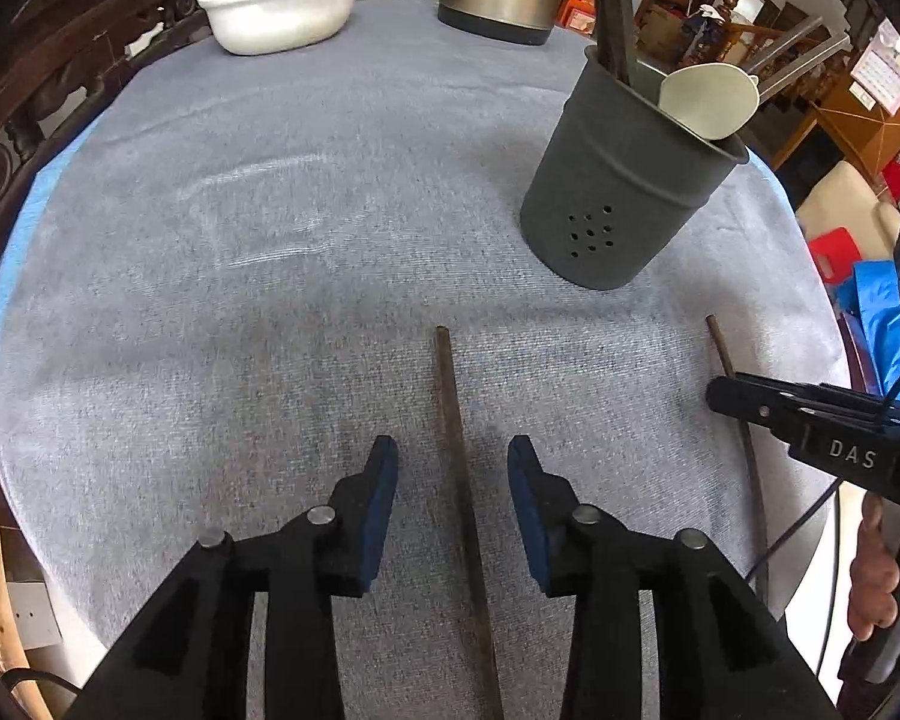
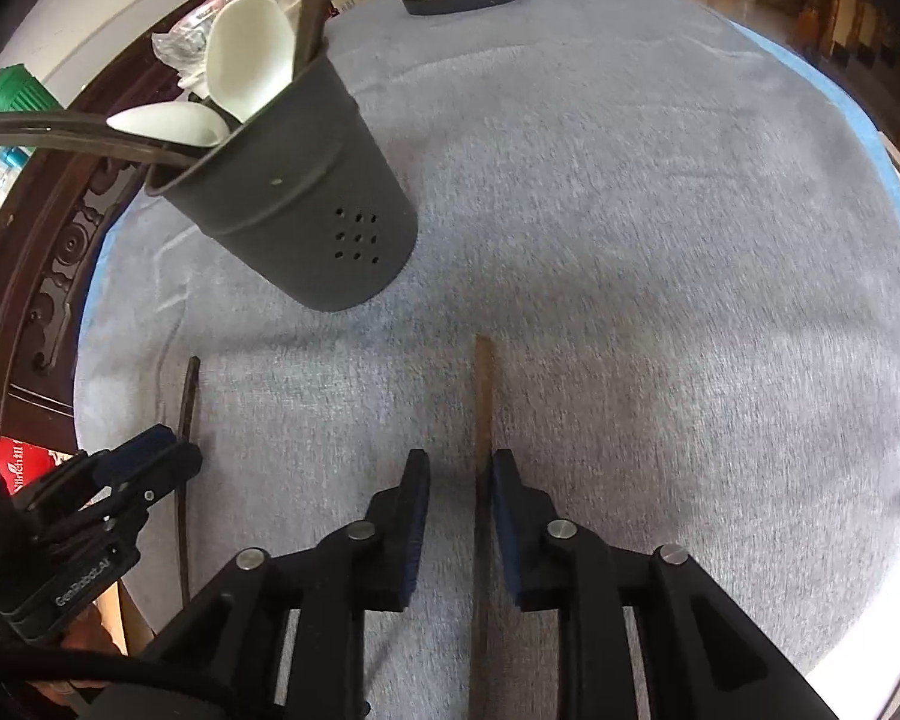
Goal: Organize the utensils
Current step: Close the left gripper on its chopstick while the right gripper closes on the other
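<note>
Two thin dark wooden chopsticks lie apart on the grey cloth-covered table [image 1: 270, 240]. Left gripper [image 1: 453, 474] hangs spread wide over the left chopstick [image 1: 456, 450], fingers clear on both sides. Right gripper [image 2: 461, 486] straddles the right chopstick [image 2: 482, 408], jaws narrowed, one pad [image 2: 504, 504] touching the stick, a gap on the other side. Beyond stands the dark grey perforated metal utensil holder [image 1: 618, 192], with white spoons [image 2: 249, 54] and dark sticks inside.
</note>
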Motion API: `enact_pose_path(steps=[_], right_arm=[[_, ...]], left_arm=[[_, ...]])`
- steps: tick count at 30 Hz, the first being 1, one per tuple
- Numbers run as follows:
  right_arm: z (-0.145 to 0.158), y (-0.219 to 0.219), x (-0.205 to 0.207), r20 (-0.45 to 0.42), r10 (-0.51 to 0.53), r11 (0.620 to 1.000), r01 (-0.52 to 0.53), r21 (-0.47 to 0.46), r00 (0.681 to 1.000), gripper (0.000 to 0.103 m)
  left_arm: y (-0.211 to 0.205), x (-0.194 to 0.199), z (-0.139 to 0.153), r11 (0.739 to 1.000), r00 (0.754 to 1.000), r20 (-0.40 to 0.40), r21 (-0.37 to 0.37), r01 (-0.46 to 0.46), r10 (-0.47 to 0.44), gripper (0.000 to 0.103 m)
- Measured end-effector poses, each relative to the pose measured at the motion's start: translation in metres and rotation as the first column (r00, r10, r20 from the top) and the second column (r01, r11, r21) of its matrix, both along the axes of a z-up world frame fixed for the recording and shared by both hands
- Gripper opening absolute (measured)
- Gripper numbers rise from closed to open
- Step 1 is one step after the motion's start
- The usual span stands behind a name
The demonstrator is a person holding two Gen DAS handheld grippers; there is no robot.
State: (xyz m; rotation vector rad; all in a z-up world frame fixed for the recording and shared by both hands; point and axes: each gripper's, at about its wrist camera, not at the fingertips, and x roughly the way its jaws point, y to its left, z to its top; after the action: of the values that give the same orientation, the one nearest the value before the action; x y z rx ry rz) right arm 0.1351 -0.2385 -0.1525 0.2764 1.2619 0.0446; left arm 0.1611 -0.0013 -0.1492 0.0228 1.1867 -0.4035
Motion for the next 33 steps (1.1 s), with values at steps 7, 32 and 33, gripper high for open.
enact_pose_path(steps=[7,32,33], right_arm=[[-0.001,0.013,0.005,0.077,0.049,0.996,-0.043,-0.078,0.996,0.019],[0.013,-0.036,-0.013,0.066,-0.041,0.986,0.029,0.166,0.997,0.03],[0.014,-0.034,-0.019,0.07,-0.031,0.988,0.021,0.15,0.997,0.034]], left_arm=[[-0.016,0.021,0.007,1.0,1.0,0.026,0.026,0.0,-0.001,0.028],[-0.008,-0.025,0.092,0.998,0.966,0.259,-0.055,-0.005,0.019,0.006],[-0.009,-0.025,0.09,0.998,0.964,0.267,-0.056,-0.002,0.017,0.006]])
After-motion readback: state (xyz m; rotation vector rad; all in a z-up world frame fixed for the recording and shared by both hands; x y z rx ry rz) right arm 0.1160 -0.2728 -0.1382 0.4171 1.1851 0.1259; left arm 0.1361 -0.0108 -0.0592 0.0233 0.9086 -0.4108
